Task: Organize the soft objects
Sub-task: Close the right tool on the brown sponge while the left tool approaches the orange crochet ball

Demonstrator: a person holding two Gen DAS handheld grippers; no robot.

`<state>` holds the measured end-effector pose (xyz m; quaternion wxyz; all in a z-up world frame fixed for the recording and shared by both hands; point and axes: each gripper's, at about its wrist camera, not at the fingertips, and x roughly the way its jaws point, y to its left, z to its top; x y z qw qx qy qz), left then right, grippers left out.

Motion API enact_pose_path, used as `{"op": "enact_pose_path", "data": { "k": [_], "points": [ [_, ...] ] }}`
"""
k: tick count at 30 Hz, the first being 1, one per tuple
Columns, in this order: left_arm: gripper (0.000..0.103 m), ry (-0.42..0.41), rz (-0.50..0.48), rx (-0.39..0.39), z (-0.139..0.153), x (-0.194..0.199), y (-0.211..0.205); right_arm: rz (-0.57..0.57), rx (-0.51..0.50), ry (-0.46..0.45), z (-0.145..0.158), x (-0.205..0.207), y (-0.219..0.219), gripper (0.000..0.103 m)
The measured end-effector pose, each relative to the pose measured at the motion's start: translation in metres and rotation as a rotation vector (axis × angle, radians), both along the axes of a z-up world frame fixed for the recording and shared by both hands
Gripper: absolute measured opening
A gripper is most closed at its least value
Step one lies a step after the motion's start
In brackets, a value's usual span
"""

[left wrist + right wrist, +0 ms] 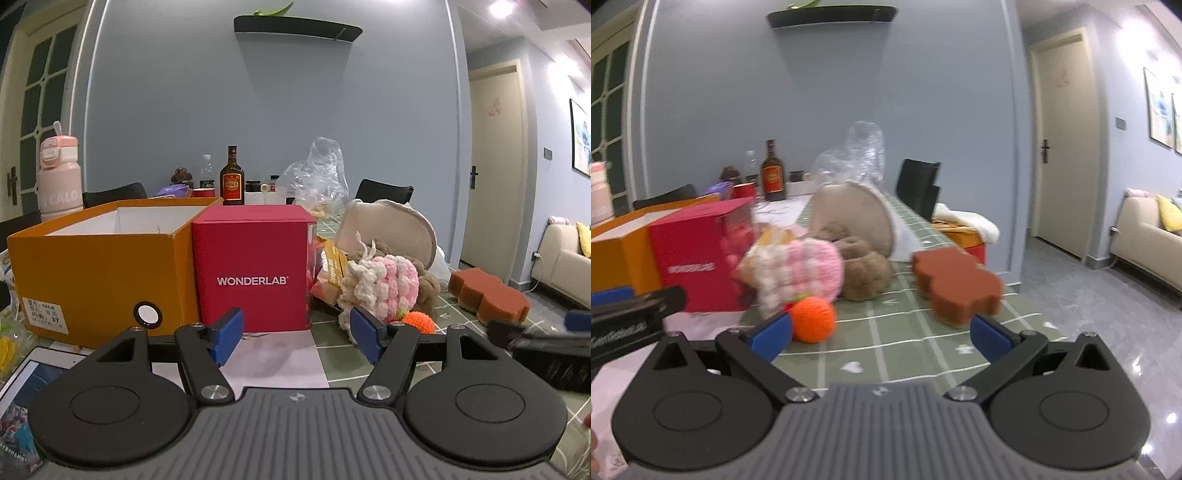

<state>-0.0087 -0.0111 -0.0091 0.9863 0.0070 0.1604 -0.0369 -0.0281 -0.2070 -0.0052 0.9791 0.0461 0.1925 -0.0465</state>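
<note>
A pile of soft things lies on the green checked tablecloth: a pink and cream crochet toy, an orange crochet ball, a brown plush and a beige slipper. A rust-brown flower-shaped sponge lies to their right. An open orange shoebox stands at left beside a red WONDERLAB box. My left gripper is open and empty before the red box. My right gripper is open and empty, near the ball and sponge.
Bottles, a crumpled plastic bag and a pink tumbler stand at the back. A tablet lies at lower left. Black chairs stand beside the table. The table edge runs along the right, with floor and a sofa beyond.
</note>
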Motion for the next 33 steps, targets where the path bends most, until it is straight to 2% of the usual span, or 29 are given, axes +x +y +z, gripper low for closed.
{"op": "enact_pose_path", "data": {
  "k": [6,9,15,21,26,29,33],
  "points": [
    [0.078,0.017,-0.021,0.011,-0.007,0.005,-0.003,-0.122,0.043,0.022,-0.003,0.010,-0.043,0.100],
    [0.078,0.036,-0.043,0.007,-0.010,0.008,-0.004,-0.139,0.049,0.038,-0.002,0.020,-0.058,0.100],
    [0.078,0.065,-0.089,0.006,-0.012,0.015,-0.017,-0.083,-0.011,0.079,0.001,0.062,-0.073,0.100],
    [0.079,0.078,-0.139,0.044,-0.017,0.023,-0.046,-0.059,-0.020,0.133,-0.008,0.108,-0.072,0.100],
    [0.079,0.109,-0.190,0.086,-0.028,0.033,-0.070,-0.043,-0.075,0.171,-0.021,0.133,-0.061,0.100],
    [0.079,0.124,-0.222,0.056,-0.029,0.036,-0.076,-0.028,-0.104,0.188,-0.025,0.141,-0.057,0.100],
    [0.080,0.110,-0.205,0.088,-0.028,0.039,-0.088,-0.028,-0.109,0.208,-0.027,0.147,-0.056,0.099]
  ]
}}
